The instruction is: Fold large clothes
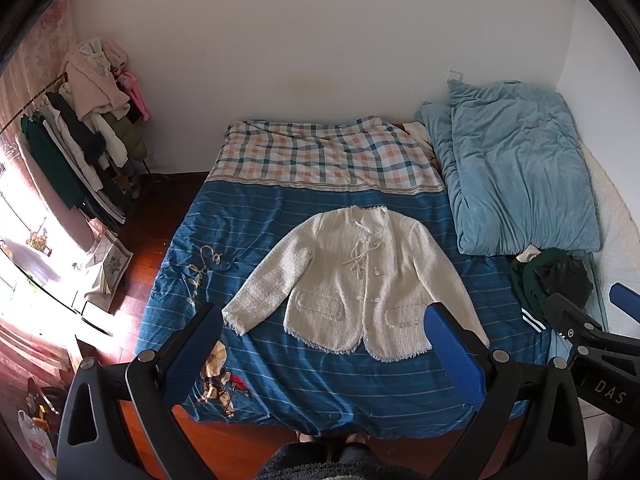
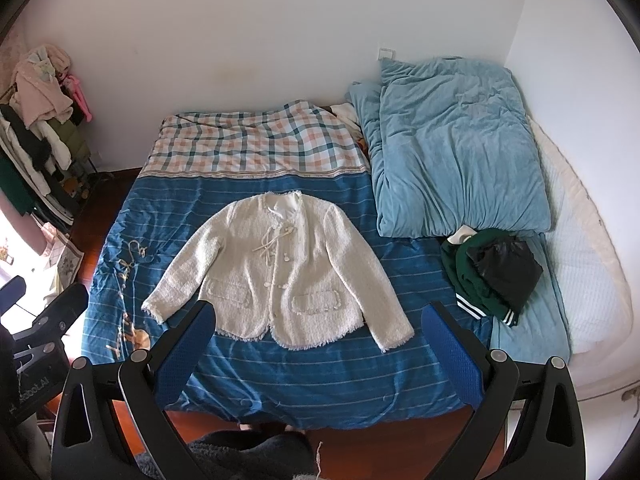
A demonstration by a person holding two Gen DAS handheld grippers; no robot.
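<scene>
A cream tweed jacket (image 1: 356, 276) lies flat, front up, sleeves spread, on the blue striped bedspread (image 1: 320, 368); it also shows in the right wrist view (image 2: 280, 272). My left gripper (image 1: 324, 340) is open and empty, held above the bed's near edge, its blue pads either side of the jacket's hem. My right gripper (image 2: 318, 340) is open and empty, held high above the near edge, to the right of the jacket's middle. The right gripper also shows at the right of the left wrist view (image 1: 592, 320).
A folded light blue duvet (image 2: 452, 152) lies at the right of the bed. A dark green and black garment pile (image 2: 492, 272) sits below it. A checked blanket (image 2: 256, 144) covers the far end. A clothes rack (image 1: 80, 132) stands at the left on the wooden floor (image 1: 140, 232).
</scene>
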